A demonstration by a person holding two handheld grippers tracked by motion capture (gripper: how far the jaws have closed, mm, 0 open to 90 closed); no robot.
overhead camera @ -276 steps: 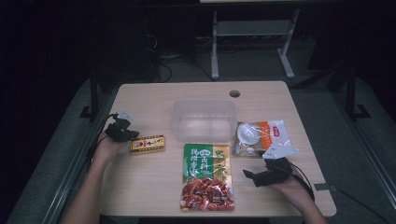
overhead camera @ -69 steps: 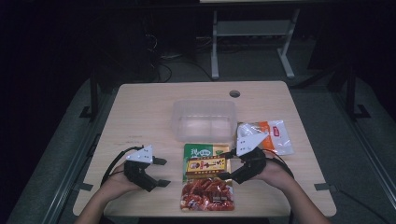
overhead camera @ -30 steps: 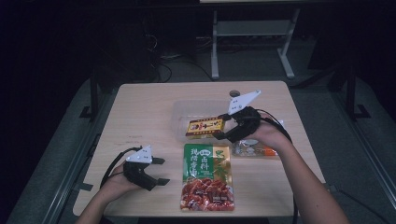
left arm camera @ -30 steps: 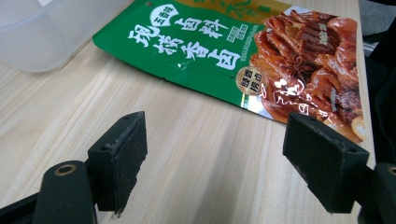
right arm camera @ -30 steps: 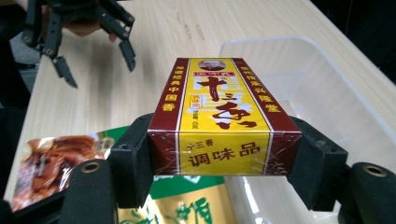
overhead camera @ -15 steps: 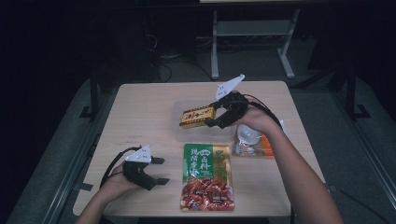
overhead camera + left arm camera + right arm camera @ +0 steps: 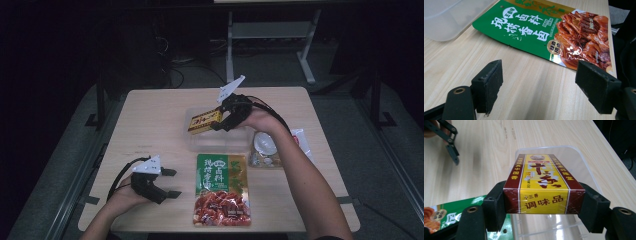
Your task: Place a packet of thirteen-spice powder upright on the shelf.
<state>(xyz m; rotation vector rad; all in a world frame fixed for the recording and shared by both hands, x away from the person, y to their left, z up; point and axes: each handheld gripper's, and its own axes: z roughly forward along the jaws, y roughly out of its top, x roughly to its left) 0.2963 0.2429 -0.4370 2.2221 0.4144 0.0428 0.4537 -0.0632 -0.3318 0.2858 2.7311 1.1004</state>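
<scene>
The room around my table (image 7: 150, 115) is nearly black from above; only the tabletop catches soft overhead light, and that view is grainy. My gripper cameras are brighter and sharper. Glare streaks the clear plastic container (image 7: 554, 225) and the glossy wrap of the yellow box (image 7: 541, 185). My near jaws look soft, and faint shadows sit under them.

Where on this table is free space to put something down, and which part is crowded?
Free: the bare table left of the clear container, and the far strip behind it. Crowded: the near middle and right, where the green packet and white bags lie close together.
</scene>
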